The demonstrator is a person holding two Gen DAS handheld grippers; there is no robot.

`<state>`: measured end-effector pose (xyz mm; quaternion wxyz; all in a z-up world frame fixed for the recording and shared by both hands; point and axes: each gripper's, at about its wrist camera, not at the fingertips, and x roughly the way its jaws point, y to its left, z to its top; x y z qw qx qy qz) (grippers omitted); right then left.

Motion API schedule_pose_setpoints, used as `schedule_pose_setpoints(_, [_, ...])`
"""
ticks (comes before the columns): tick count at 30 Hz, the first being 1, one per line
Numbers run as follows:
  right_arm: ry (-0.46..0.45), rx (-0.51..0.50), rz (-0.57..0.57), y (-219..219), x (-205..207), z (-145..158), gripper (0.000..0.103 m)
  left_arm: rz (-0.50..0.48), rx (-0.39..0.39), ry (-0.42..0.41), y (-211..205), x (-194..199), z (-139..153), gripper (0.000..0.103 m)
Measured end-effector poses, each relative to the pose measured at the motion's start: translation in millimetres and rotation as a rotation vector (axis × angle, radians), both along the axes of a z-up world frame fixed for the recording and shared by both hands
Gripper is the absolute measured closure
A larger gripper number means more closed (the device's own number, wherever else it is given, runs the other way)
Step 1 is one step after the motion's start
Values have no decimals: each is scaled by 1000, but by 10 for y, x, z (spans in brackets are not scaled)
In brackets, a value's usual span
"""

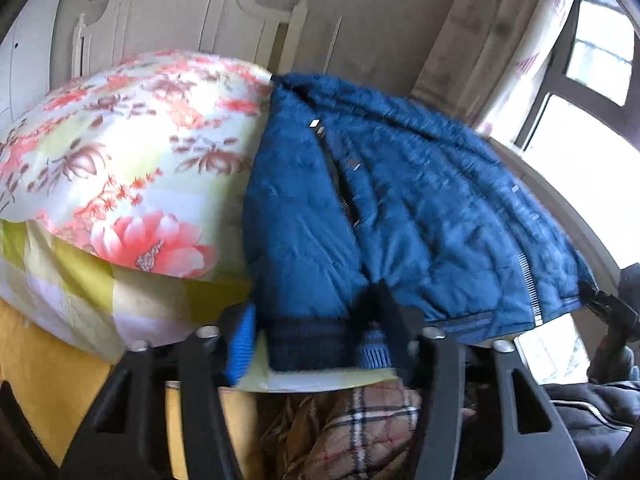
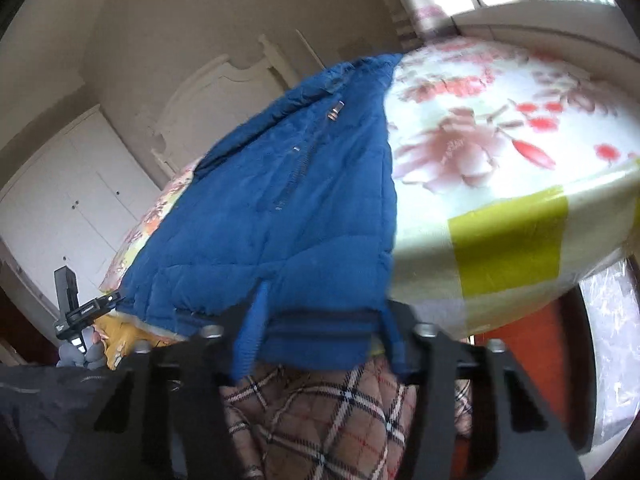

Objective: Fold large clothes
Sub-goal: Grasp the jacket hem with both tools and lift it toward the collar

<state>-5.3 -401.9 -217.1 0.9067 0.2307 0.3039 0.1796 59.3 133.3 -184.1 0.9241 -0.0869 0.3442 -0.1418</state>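
While the blue quilted jacket (image 1: pixel 400 208) lies spread on the bed, hem hanging over the near edge, my left claw (image 1: pixel 316 340) points level at that hem, fingers apart on either side of the ribbed band, not closed on it. My right claw (image 2: pixel 320 332) sits the same way at the hem's other end, spread wide around the band, gripping nothing. From the left camera the floral quilt (image 1: pixel 120 140) bulges at ten o'clock and the right claw shows at four o'clock. A plaid blanket (image 2: pixel 340 420) hangs at six o'clock
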Motion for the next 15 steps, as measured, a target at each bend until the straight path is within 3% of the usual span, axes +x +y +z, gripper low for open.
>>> schedule_pose_setpoints(3, [-47, -7, 8, 29, -69, 123, 79, -11, -30, -37, 4, -27, 114, 64])
schedule_pose_setpoints(6, [-108, -6, 44, 124, -68, 305, 79, -11, -100, -23, 72, 70, 130, 64])
schedule_pose_setpoints(10, [-87, 11, 39, 132, 77, 281, 58, 21, -118, 26, 110, 211, 1, 62])
schedule_pose_setpoints(12, [-45, -4, 20, 146, 150, 196, 57, 14, -95, 11, 67, 238, 1, 60])
schedule_pose_setpoints(15, [-66, 29, 19, 148, 155, 167, 57, -14, -69, 19, -44, 286, 23, 60])
